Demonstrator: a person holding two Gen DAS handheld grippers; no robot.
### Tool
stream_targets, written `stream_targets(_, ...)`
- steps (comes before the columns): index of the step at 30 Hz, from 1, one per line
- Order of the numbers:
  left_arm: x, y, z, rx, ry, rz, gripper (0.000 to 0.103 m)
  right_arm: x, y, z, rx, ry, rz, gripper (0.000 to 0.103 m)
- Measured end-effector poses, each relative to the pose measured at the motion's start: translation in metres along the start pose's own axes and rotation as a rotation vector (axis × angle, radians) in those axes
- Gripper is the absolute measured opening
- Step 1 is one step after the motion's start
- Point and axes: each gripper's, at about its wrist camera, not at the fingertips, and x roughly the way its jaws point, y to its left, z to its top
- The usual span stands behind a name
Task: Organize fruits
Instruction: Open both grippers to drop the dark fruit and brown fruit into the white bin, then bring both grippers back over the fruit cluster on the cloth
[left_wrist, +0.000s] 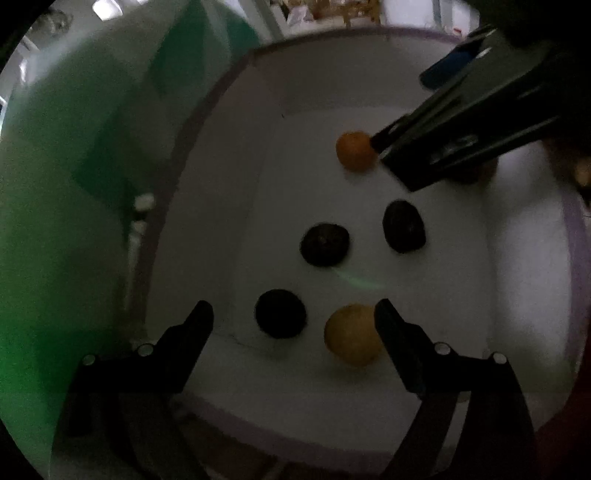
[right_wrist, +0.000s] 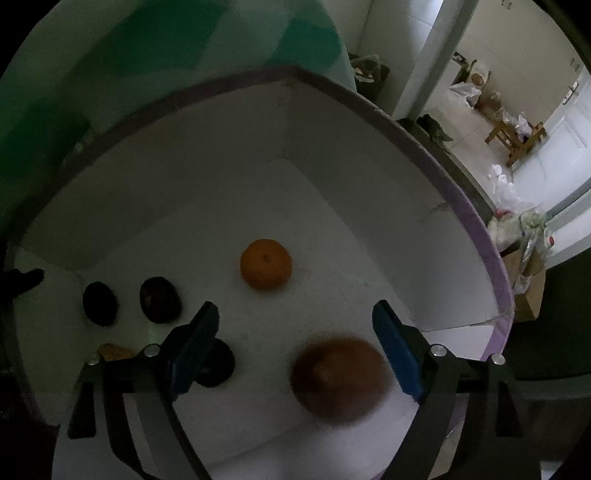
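white foam walls with a lilac rim (right_wrist: 476, 229) enclose the box where the fruit is being laid out, and both tools hang over it pointing steeply down. the left gripper (left_wrist: 293, 314) stands wide with nothing pressed between its fingers; a yellow fruit (left_wrist: 351, 334) lies on the box floor just inside its right finger and a dark fruit (left_wrist: 280, 314) sits beside that, near the box's near edge. the right gripper (right_wrist: 295, 314) is wide too, and a blurred brown fruit (right_wrist: 338, 380) sits below its jaws, seemingly free of the pads, so i'd judge it is being let go, though i cannot tell whether it has landed. an orange (right_wrist: 266, 268) rests alone further toward the far corner, and two more dark fruits (right_wrist: 160, 301) lie toward the left wall. the step looks like dropping pieces into groups by kind; next each gripper would need to lift clear without nudging what it left, then fetch another piece. beyond the box is a green sheet, and a tiled room with a wooden stool (right_wrist: 517, 140) and bags on the floor. light is dim.
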Motion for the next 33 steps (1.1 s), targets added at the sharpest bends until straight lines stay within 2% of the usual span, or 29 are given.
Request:
stream_targets(3,-0.030,0.005,-0.001,-0.017,-0.090,0.023,0.089,-0.016,-0.003,0.005,0.022,-0.058,0.002,0.082)
stream_targets(5,-0.062,0.011,-0.004,-0.054,-0.195,0.013,0.089,-0.033,-0.003,0.006,0.039,-0.111,0.000,0.082)
stream_targets(10,-0.138,0.040,-0.020,-0.171,-0.429,0.064,0.095,-0.093,-0.005,0.017,0.082,-0.327,0.079,0.085)
stream_targets(13,-0.181,0.080,-0.038,-0.316,-0.545,0.118,0.100,-0.128,0.015,0.021,0.041,-0.428,0.161,0.087)
stream_targets(16,-0.216,0.131,-0.074,-0.500,-0.600,0.194,0.101,-0.158,0.047,0.025,-0.043,-0.507,0.241,0.087)
stream_targets(18,-0.228,0.166,-0.104,-0.622,-0.603,0.248,0.101,-0.177,0.079,0.025,-0.122,-0.547,0.279,0.087)
stream_targets(20,-0.239,0.208,-0.147,-0.780,-0.584,0.326,0.101,-0.193,0.114,0.025,-0.222,-0.572,0.315,0.087)
stream_targets(22,-0.246,0.248,-0.191,-0.935,-0.558,0.378,0.101,-0.202,0.141,0.030,-0.307,-0.576,0.330,0.087)
stream_targets(23,-0.250,0.265,-0.200,-0.987,-0.548,0.392,0.101,-0.208,0.161,0.032,-0.358,-0.581,0.343,0.088)
stream_targets(25,-0.257,0.299,-0.241,-1.116,-0.520,0.439,0.101,-0.215,0.192,0.034,-0.415,-0.578,0.381,0.088)
stream_targets(28,-0.253,0.352,-0.286,-1.260,-0.449,0.491,0.101,-0.221,0.234,0.047,-0.456,-0.545,0.445,0.088)
stream_targets(33,-0.235,0.416,-0.332,-1.446,-0.348,0.507,0.101,-0.215,0.306,0.084,-0.504,-0.479,0.489,0.087)
